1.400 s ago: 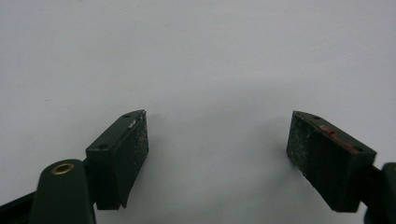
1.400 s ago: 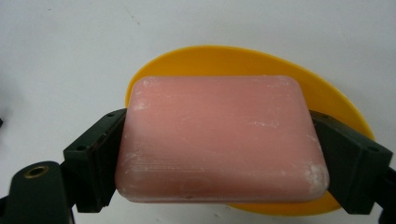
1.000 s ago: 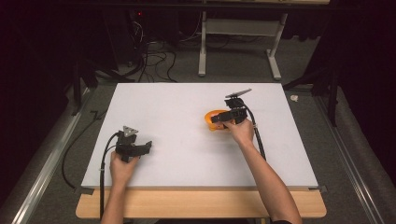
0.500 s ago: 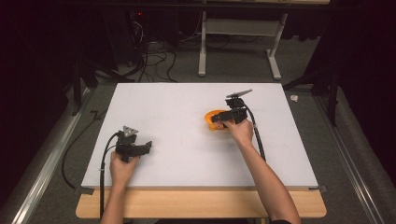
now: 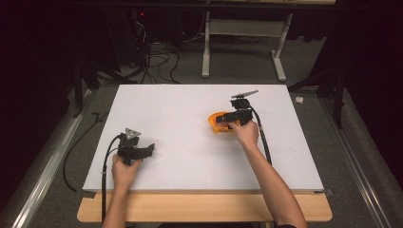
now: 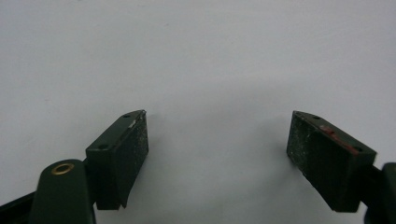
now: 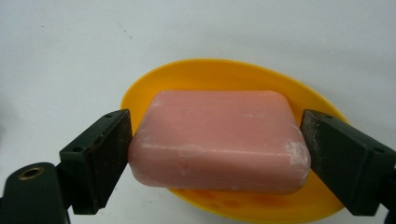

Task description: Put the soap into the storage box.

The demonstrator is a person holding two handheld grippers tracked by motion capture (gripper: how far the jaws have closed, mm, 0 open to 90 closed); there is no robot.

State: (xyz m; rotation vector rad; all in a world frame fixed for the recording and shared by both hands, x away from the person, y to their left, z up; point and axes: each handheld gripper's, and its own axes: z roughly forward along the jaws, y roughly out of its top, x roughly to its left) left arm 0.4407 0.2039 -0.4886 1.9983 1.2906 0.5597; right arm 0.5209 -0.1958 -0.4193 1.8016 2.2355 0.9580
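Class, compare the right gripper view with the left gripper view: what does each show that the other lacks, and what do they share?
Right gripper view alone: a pink soap bar over a yellow dish, the right gripper with its jaws against the bar's ends. Left gripper view alone: the left gripper, jaws wide apart with nothing between. Both: two black jaws over the white table.

I see a waxy, matt pink soap bar (image 7: pixel 219 140) on a glossy orange plastic dish (image 7: pixel 224 77). The white tabletop (image 5: pixel 190 109) looks matt and smooth; its near edge (image 5: pixel 204 213) looks like wood.
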